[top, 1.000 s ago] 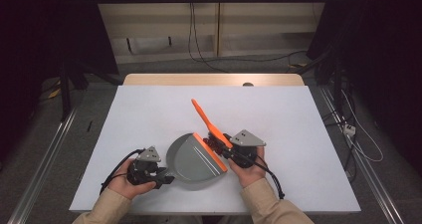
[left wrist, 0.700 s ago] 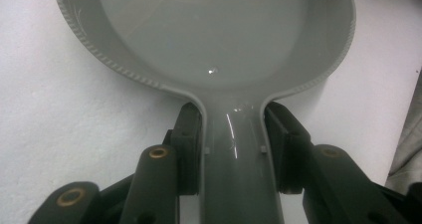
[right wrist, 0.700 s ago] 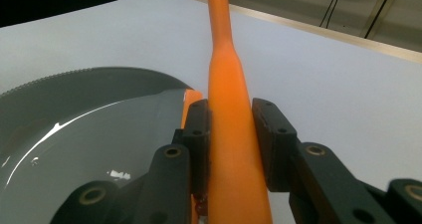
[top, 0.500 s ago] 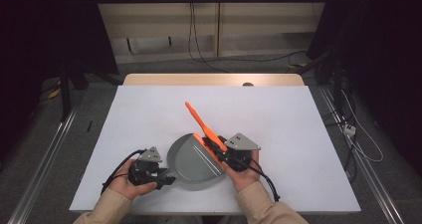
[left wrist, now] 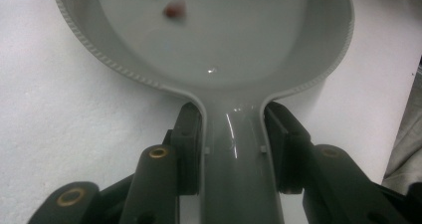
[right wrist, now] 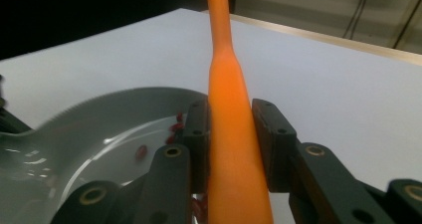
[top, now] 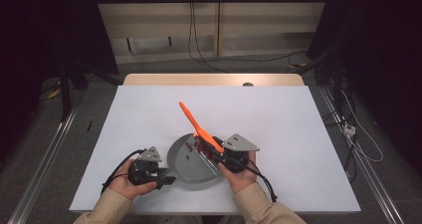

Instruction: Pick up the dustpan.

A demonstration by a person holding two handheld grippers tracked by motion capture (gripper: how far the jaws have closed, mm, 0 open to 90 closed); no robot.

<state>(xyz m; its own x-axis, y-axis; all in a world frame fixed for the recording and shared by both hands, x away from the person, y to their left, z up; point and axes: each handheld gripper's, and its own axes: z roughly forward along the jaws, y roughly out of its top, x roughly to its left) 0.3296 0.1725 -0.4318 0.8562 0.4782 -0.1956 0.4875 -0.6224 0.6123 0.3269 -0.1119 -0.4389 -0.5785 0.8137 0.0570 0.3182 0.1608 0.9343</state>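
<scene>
A grey pan (top: 185,173) with a short handle lies on the white table (top: 298,114) near its front edge. My left gripper (top: 166,180) is shut on that handle (left wrist: 234,149), its pads (left wrist: 191,134) pressing both sides. Small red bits (top: 191,145) lie in the pan's bowl (left wrist: 224,45), one of them (left wrist: 174,10) near its far side. My right gripper (top: 214,150) is shut on an orange tool (top: 195,123) that slants up and to the left over the pan's right rim. Its orange handle (right wrist: 229,114) stands between the right pads (right wrist: 271,134), with the pan (right wrist: 99,124) and red bits (right wrist: 142,152) below it.
Both hands rest at the table's front edge. The table's wooden far edge (top: 214,79) borders a floor with cables (top: 199,40). A metal rail (top: 45,159) runs along the left, and a power strip (top: 348,129) lies on the floor at the right.
My right gripper has shifted a little to the left with the orange tool, bringing it further over the pan. The left gripper and the pan have stayed put.
</scene>
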